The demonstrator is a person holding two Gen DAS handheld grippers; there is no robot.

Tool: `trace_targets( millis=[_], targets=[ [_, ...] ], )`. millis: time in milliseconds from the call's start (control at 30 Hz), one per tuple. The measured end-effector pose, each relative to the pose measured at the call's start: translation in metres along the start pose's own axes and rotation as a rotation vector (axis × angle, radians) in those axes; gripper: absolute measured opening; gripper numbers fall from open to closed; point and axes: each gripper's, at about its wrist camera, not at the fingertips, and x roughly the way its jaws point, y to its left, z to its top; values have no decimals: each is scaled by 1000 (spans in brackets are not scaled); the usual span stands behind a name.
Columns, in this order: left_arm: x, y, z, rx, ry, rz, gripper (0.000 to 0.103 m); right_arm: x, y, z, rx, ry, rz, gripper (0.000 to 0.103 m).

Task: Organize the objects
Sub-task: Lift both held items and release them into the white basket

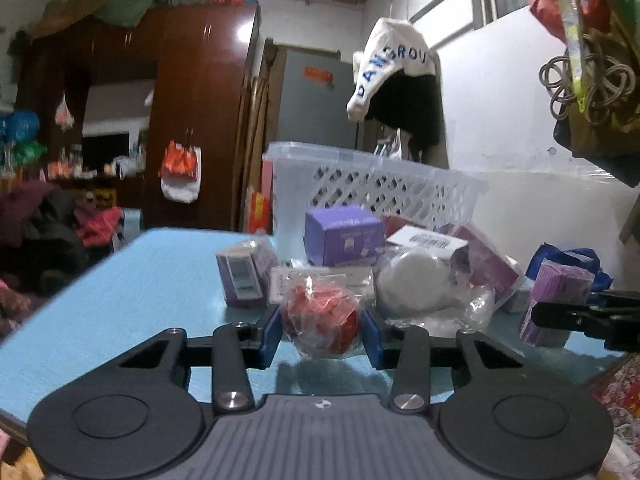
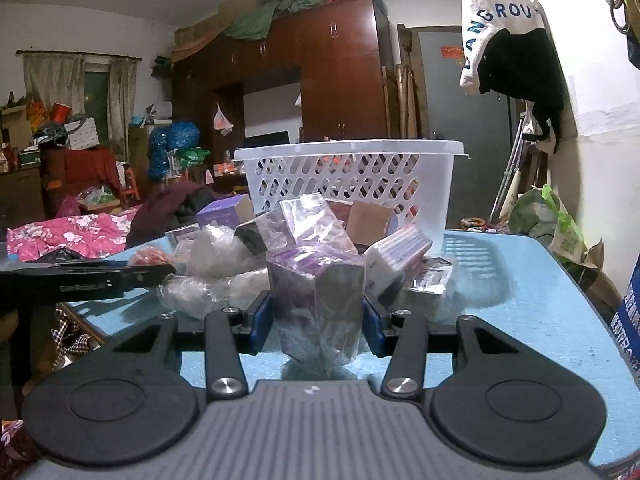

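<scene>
This is a lived-in bedroom of a home. A tall dark wooden wardrobe point(image 2: 304, 76) with bundles piled on top fills the back wall; left of it sit a curtained window point(image 2: 80, 92) and a bed under a pink floral quilt point(image 2: 76, 236). Right of it, clothes point(image 2: 516, 52) hang from a rail.

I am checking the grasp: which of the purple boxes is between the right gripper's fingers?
The plastic-wrapped purple box standing at the table's near edge, between the right gripper fingers. The other purple boxes lie farther back in the pile before the white basket.
</scene>
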Motion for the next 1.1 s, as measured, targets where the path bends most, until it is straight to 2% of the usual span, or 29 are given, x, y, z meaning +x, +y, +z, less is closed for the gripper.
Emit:
trace_targets(
  millis=[400,667,767,900,1000,1100],
  targets=[
    [-9,15,13,-45,-41,-27,46,-3,-8,3,9,-5,-14,50],
    [-14,22,34,-53,-84,-46,46,-12,-15,28,-22,-53,-25,50],
    [-13,22,53,-20,-114,-52,46,-7,-17,43,-63,-67,-35,50],
    [6,21,108,27,-139,-80,46,12,-20,81,-94,-104,-12,50],
    [38,15,150,32,-102,-119,46,35,-22,111,-89,-134,25,50],
    [81,1,180,39,-37,-129,46,69,-20,143,-114,-148,4,50]
  ],
)
